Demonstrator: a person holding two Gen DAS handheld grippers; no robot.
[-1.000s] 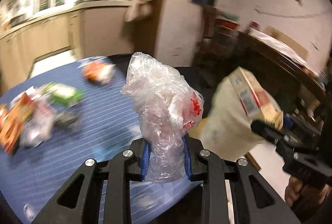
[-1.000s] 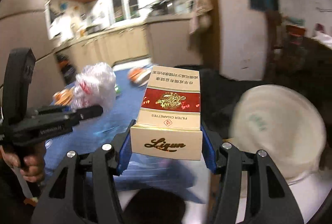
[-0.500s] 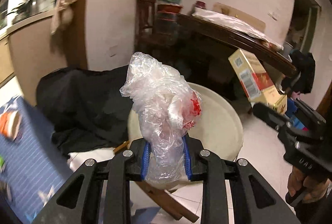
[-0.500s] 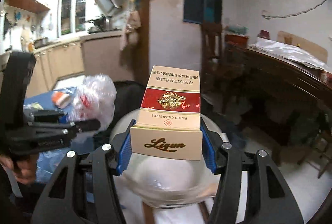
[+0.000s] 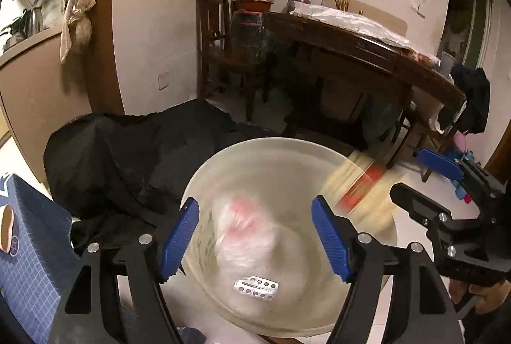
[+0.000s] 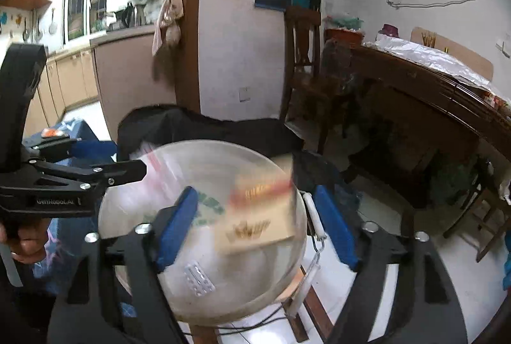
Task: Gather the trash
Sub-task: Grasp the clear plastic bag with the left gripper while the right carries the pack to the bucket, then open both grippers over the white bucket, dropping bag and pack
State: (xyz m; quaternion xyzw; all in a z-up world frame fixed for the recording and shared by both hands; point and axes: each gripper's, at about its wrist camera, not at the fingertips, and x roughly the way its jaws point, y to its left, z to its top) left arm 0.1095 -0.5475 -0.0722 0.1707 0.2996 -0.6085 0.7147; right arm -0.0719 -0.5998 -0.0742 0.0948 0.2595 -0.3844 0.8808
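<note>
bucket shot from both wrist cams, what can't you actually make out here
- Cigarette box: motion-blurred in both views; print unreadable, landing spot unclear.
- Plastic bag: blurred in the left view, a faint streak in the right; whether it has settled is unclear.
- Bucket: near rim hidden by the left gripper, whose jaws are opening.
- Blister pack: too small to tell contents.

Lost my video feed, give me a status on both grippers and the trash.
Left gripper and right gripper opening, nothing pinched. Plastic bag and cigarette box dropping into the white bucket. Nothing in the way.
</note>
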